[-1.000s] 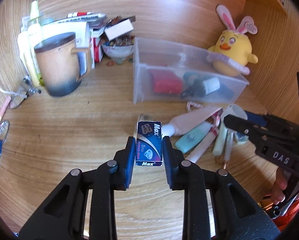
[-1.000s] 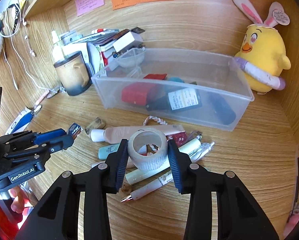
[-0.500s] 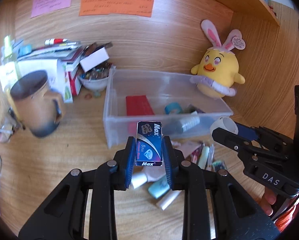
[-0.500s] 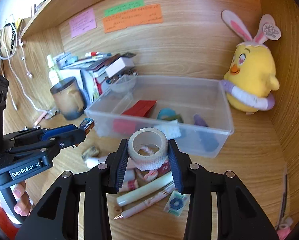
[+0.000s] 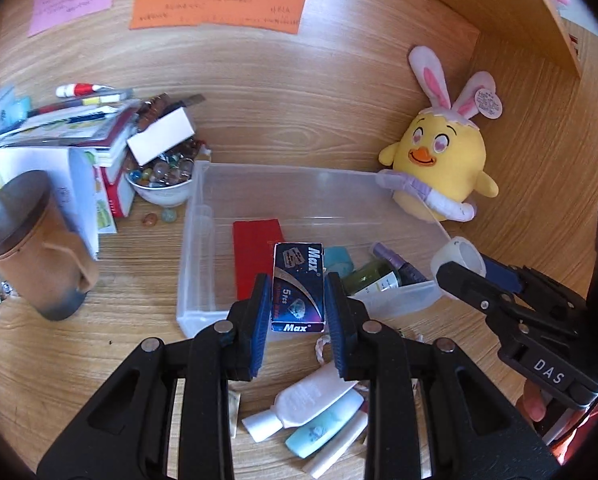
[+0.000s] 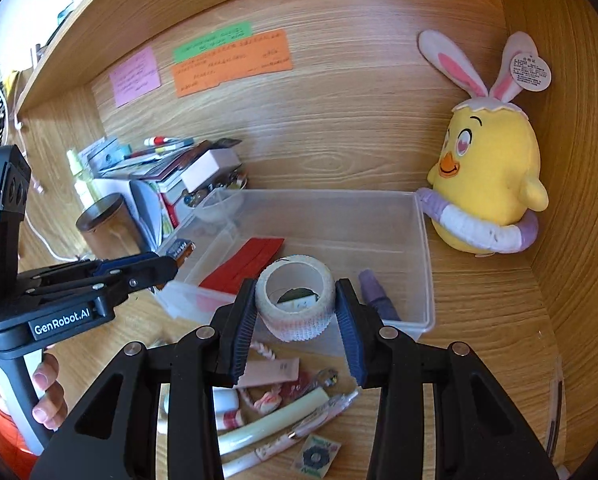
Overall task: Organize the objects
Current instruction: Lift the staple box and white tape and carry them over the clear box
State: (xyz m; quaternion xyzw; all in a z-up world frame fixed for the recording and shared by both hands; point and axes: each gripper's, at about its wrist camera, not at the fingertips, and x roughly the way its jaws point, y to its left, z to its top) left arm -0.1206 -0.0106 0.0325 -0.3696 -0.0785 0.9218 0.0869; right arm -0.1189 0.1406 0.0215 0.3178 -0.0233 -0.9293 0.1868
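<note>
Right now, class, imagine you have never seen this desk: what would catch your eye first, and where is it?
Probably the yellow chick plush with pink bunny ears, propped in the back right corner beside the clear plastic bin. Next, the two loads held above that bin: the left claw is shut on a dark blue Max box, and the right claw is shut on a white tape roll.

Bin (image 5: 203, 240) frame centre; mug (image 5: 31, 256) left, plush chick (image 5: 439, 172) upper right, tubes (image 5: 315, 408) below, card (image 5: 255, 256) in bin.
</note>
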